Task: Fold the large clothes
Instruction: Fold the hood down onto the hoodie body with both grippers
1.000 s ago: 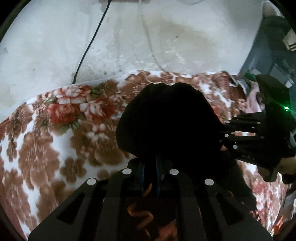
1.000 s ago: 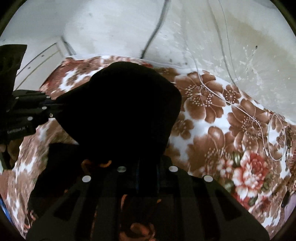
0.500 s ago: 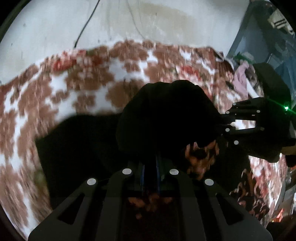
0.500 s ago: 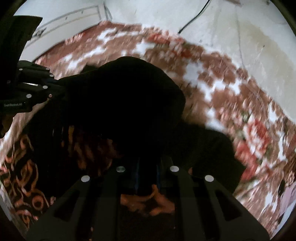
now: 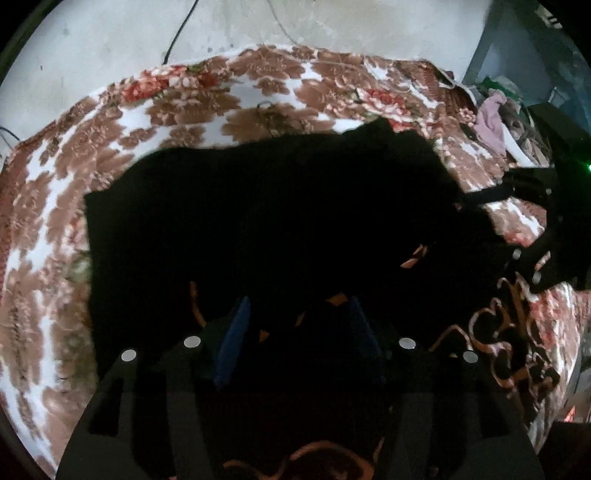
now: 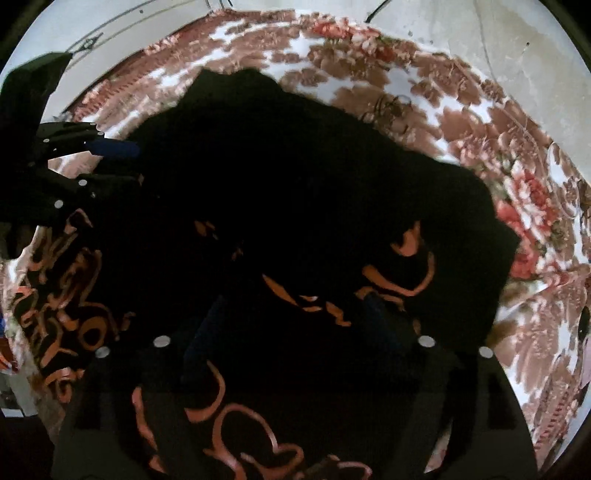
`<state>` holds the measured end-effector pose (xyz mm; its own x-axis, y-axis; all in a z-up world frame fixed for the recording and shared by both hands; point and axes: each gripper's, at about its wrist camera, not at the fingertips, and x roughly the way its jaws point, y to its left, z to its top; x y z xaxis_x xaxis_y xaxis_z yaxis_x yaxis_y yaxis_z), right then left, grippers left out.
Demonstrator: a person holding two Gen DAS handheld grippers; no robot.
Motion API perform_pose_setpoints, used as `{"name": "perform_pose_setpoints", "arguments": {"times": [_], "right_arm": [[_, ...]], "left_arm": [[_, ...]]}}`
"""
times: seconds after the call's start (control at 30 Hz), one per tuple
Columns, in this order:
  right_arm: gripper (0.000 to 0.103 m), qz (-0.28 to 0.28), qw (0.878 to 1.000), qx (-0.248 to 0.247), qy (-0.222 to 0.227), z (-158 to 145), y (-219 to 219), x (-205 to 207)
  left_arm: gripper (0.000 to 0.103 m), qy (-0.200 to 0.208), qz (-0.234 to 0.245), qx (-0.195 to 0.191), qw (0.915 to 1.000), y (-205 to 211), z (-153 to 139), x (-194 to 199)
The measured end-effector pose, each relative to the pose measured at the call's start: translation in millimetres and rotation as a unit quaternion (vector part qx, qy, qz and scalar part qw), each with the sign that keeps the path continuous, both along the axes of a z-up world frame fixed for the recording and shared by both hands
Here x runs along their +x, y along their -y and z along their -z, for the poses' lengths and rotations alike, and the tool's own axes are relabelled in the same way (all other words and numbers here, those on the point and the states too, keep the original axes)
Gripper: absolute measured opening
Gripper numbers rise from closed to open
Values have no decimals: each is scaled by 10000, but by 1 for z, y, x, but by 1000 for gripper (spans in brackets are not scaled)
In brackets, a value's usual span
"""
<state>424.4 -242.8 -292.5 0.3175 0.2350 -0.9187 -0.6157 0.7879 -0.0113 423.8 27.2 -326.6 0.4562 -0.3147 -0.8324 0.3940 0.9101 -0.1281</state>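
Note:
A black garment (image 5: 277, 206) with orange lettering lies spread on a bed under a brown and red floral blanket (image 5: 66, 221). My left gripper (image 5: 299, 325) points down over its near part. Its jaws are opening, the blue pads (image 5: 236, 332) stand apart and the cloth lies loose between them. My right gripper (image 6: 295, 321) hovers over the same garment (image 6: 314, 184), its jaws also opening and pressing on nothing. Each gripper shows in the other's view: the right gripper (image 5: 495, 225) at the garment's right edge, the left gripper (image 6: 125, 164) at its left edge.
A pale stained wall (image 5: 92, 55) with a dark cable (image 5: 181, 33) rises behind the bed. A heap of clothes (image 5: 491, 122) lies at the far right corner. A thin wire loop (image 5: 266, 107) rests on the blanket beyond the garment.
Both grippers held a bunched black fold up in front of the cameras; they have swung forward and down, their jaws have parted, and the garment now lies flat on the blanket.

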Motion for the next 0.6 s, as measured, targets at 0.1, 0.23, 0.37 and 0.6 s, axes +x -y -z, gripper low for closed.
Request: {"name": "perform_pose_setpoints", "arguments": {"times": [0.1,0.23,0.37,0.6], "right_arm": [[86,42,9997,234,117,-26,6,10],[86,-266,9994,231,31,-30,-10,38],[85,-1025,9944,-99,230,-26,-41,49],[12,-1744,9821,-344,-630,29,-76,75]], "left_arm": [[63,-22,51,-100,9999,-11,-18,5],[63,-70,336,-108,9994,-4,-20,35],[60,-363,1145,69,9927,23,-3,60],[8,-956,1836,142,9782,40,29,73]]}}
